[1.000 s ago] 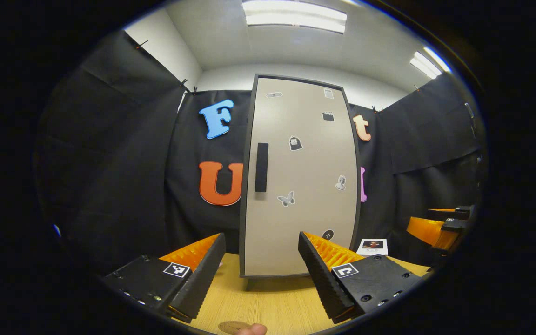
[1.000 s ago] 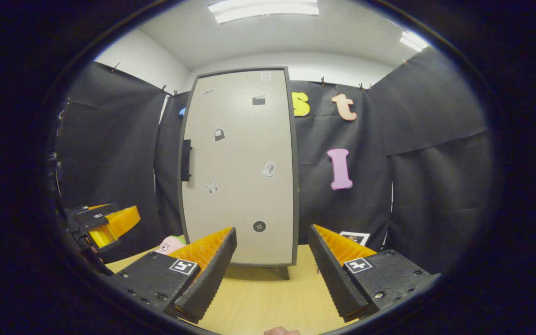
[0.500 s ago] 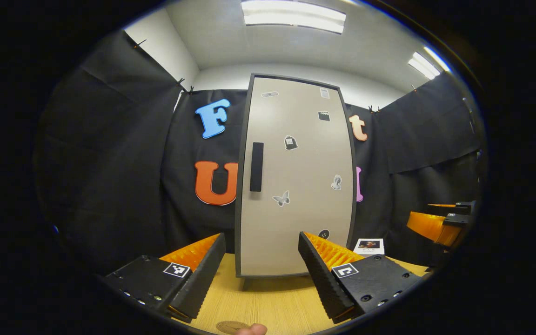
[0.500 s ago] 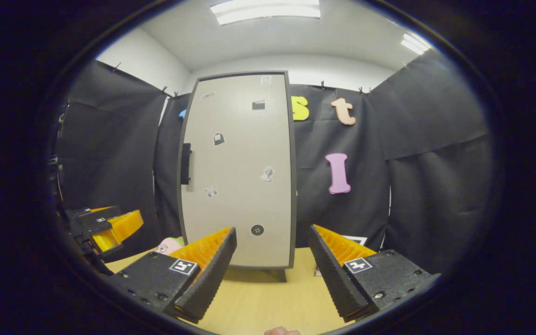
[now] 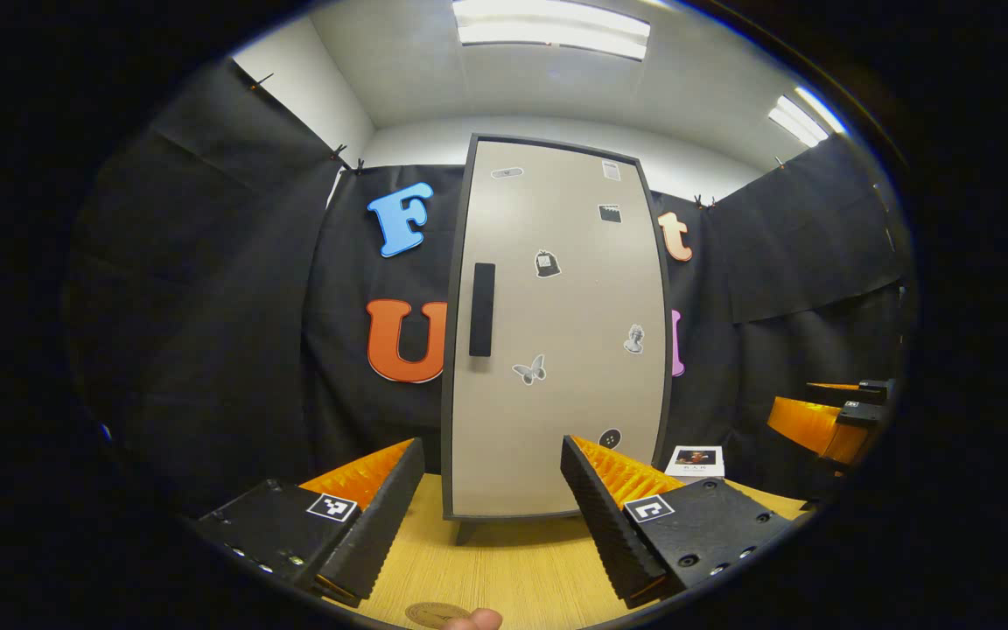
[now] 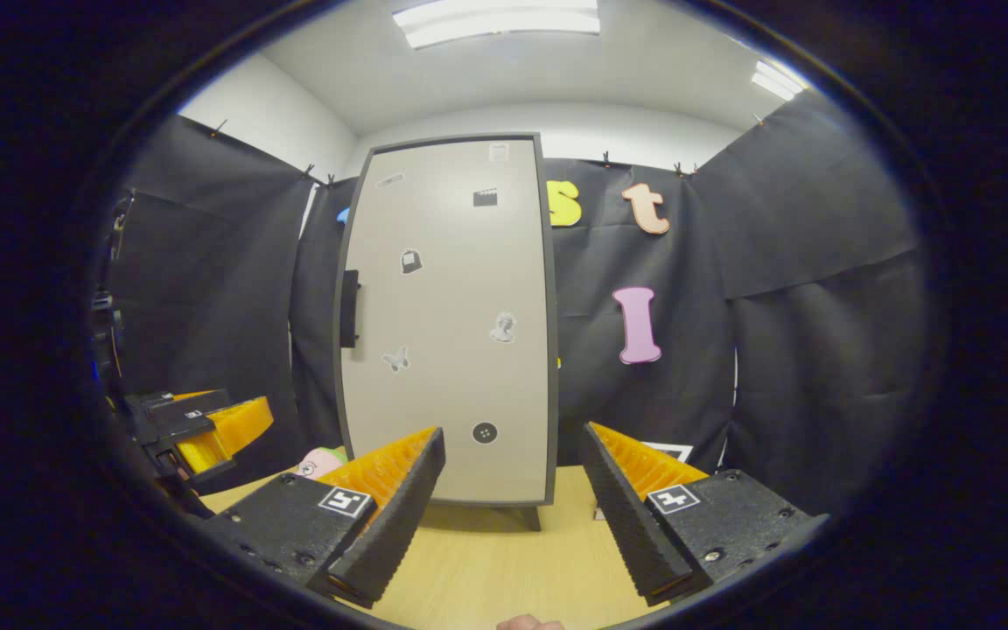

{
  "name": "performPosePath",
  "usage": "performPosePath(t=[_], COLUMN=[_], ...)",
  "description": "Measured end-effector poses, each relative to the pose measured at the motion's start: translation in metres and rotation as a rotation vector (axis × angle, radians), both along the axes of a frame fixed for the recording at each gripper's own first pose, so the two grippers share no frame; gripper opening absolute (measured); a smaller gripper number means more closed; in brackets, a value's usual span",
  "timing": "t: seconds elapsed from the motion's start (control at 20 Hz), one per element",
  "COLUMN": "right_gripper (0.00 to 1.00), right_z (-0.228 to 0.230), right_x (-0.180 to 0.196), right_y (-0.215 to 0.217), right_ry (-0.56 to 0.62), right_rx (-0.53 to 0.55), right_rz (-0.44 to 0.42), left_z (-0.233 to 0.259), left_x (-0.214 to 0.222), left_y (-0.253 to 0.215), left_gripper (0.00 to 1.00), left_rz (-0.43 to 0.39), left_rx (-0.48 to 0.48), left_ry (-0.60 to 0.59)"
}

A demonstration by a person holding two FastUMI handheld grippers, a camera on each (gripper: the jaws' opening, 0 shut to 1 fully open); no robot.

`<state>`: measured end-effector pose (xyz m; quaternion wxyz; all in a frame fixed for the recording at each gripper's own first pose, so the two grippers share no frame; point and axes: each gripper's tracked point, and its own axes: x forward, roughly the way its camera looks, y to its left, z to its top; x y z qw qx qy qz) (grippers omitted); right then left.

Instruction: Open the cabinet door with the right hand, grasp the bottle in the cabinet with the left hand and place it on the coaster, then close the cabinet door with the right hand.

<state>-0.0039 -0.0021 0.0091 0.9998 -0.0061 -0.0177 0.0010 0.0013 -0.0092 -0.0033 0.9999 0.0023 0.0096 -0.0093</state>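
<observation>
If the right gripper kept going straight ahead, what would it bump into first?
Probably the closed beige cabinet door, low down near its hinge-side edge; the right gripper is open, with bare wooden table between. Depth is unclear.

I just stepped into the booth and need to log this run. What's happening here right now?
A person holds two grippers before a closed cabinet standing on a wooden table. The left gripper and the right gripper are both open and empty, short of the door. The door handle is untouched, so opening has not begun. A round coaster lies at the table's near edge.
</observation>
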Motion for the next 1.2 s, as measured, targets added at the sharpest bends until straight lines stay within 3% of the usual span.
performPosePath(t=[0.65, 0.7, 1.2], right_gripper=[1.00, 0.96, 0.99], right_z=[0.029, 0.033, 0.095], right_x=[0.042, 0.048, 0.126], right_y=[0.032, 0.037, 0.125], right_ry=[0.038, 0.036, -0.062], right_rx=[-0.010, -0.019, -0.110], right_rz=[0.169, 0.187, 0.369], left_z=[0.000, -0.001, -0.006], left_x=[-0.004, -0.005, -0.019], left_y=[0.000, 0.001, 0.011], left_gripper=[0.95, 0.95, 0.95], left_rz=[0.018, 0.018, 0.033], left_rx=[0.031, 0.034, 0.053], left_ry=[-0.002, 0.001, 0.023])
